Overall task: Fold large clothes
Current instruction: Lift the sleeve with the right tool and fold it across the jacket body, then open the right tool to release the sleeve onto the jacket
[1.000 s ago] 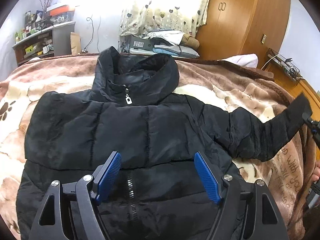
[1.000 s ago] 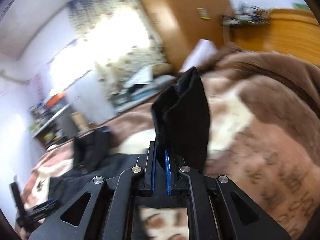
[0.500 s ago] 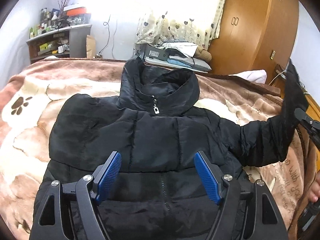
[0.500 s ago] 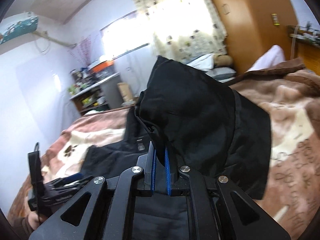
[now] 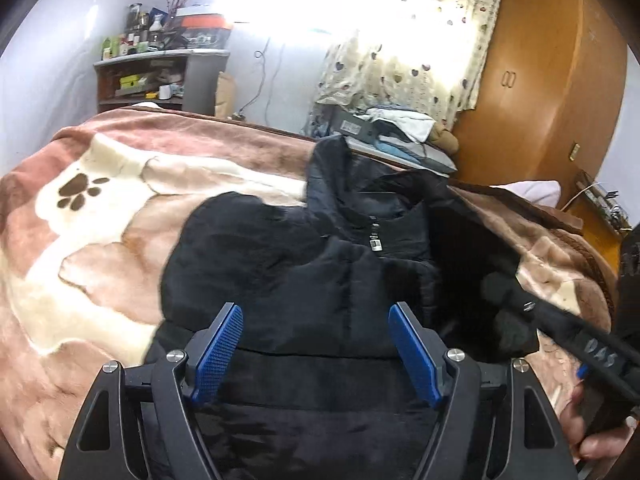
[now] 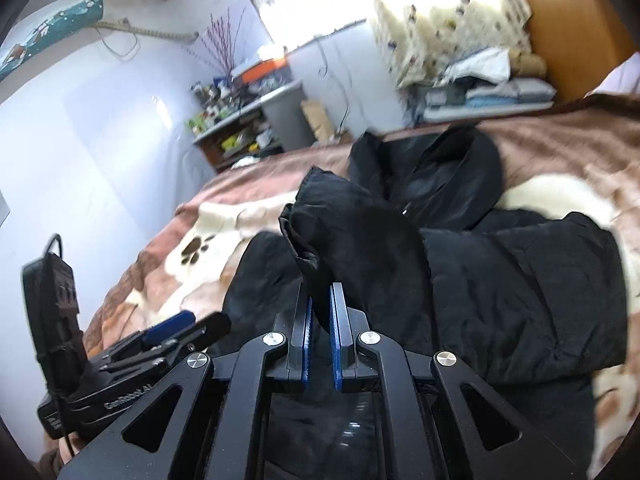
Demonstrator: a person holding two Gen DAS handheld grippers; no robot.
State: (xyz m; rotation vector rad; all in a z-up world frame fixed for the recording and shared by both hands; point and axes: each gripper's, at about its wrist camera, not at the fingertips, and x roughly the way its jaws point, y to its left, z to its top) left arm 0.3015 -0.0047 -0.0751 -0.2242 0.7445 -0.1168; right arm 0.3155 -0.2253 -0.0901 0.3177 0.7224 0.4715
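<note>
A black puffer jacket (image 5: 304, 264) lies front up on the bed, zipped, with its collar (image 5: 360, 188) toward the far side. My left gripper (image 5: 316, 344) hovers open over the jacket's lower front, nothing between its blue pads (image 5: 218, 352). In the right wrist view my right gripper (image 6: 320, 304) is shut on the cuff of the jacket's sleeve (image 6: 352, 248), holding it lifted over the chest (image 6: 520, 300). The left gripper (image 6: 192, 326) shows at lower left there. In the left wrist view, the right gripper (image 5: 524, 304) reaches in from the right, held by a hand (image 5: 592, 428).
A brown and cream paw-print blanket (image 5: 92, 240) covers the bed. Beyond it stand a cluttered shelf (image 5: 160, 76), a pile of folded clothes (image 5: 400, 136) under a curtain (image 5: 400, 60), and a wooden wardrobe (image 5: 540, 80). A white pillow (image 5: 532, 190) lies at far right.
The right gripper has carried the sleeve from out at the bed's right side up and across over the jacket's front. The left gripper has shifted left, still open.
</note>
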